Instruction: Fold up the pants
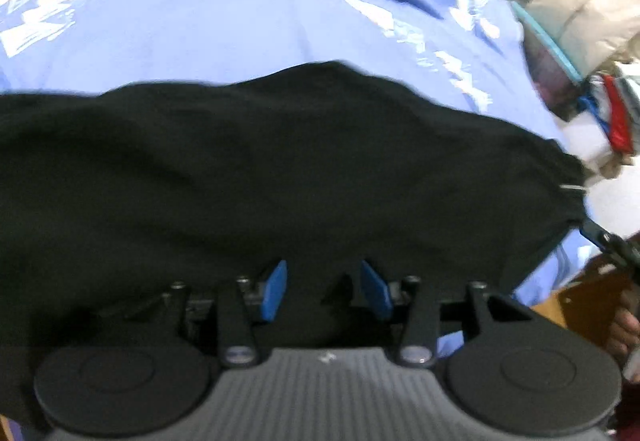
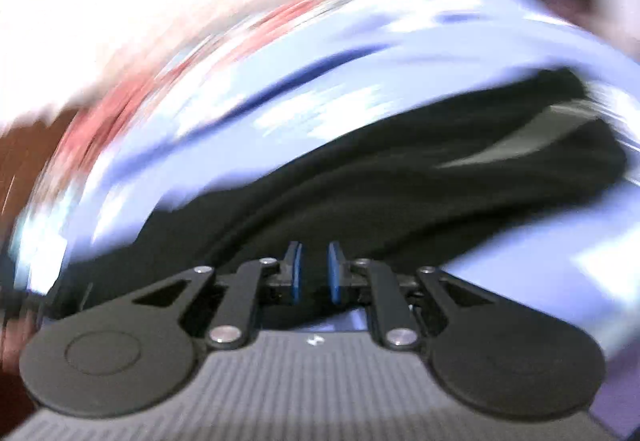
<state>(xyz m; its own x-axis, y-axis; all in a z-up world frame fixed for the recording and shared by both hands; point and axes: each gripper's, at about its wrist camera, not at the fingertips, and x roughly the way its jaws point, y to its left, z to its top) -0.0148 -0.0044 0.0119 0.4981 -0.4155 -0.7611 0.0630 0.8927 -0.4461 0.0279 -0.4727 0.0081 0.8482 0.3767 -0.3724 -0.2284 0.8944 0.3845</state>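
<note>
Black pants lie spread across a blue patterned bedsheet. My left gripper hangs low over their near edge. Its blue pads stand well apart, with only black cloth showing behind the gap. At the pants' right end a blue-tipped finger of the right gripper shows, with a person's hand below it. The right wrist view is badly smeared. There the right gripper points along the pants, its pads a narrow gap apart. I cannot tell whether cloth lies between them.
Past the bed's right edge lie a beige padded garment and a pile of red, white and blue items. A brown wooden surface shows at the lower right. The sheet beyond the pants is flat.
</note>
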